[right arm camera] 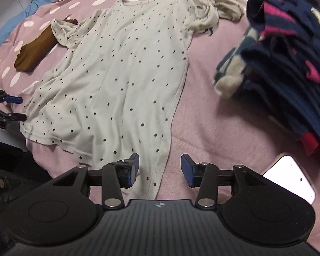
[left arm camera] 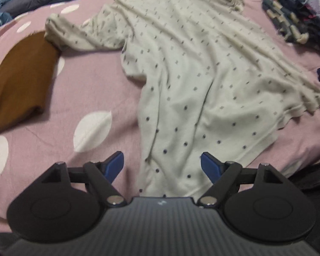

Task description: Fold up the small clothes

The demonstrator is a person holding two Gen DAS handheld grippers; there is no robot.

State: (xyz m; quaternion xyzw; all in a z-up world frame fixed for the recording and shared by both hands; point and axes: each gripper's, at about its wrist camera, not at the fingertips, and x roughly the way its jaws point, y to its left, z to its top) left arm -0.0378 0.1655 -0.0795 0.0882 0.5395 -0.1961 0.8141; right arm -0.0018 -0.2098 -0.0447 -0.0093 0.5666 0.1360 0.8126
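Observation:
A cream T-shirt with small dark dots (left arm camera: 192, 81) lies spread and wrinkled on the pink sheet, neck at the far end and hem nearest me. My left gripper (left arm camera: 162, 160) hovers open over the hem's left part; cloth lies below the gap, and neither blue pad touches it. In the right wrist view the same T-shirt (right arm camera: 121, 74) runs down to my right gripper (right arm camera: 160, 163), which is open above the hem's right corner with nothing pinched. The left gripper (right arm camera: 17, 108) also shows at that view's left edge, open beside the hem.
A folded brown garment (left arm camera: 19, 81) lies left of the shirt, under one sleeve end. A pile of navy and pink clothes (right arm camera: 288, 68) fills the right side. A flat white device (right arm camera: 290, 177) rests near the right gripper. Blue bedding (right arm camera: 32, 6) lies at the far left.

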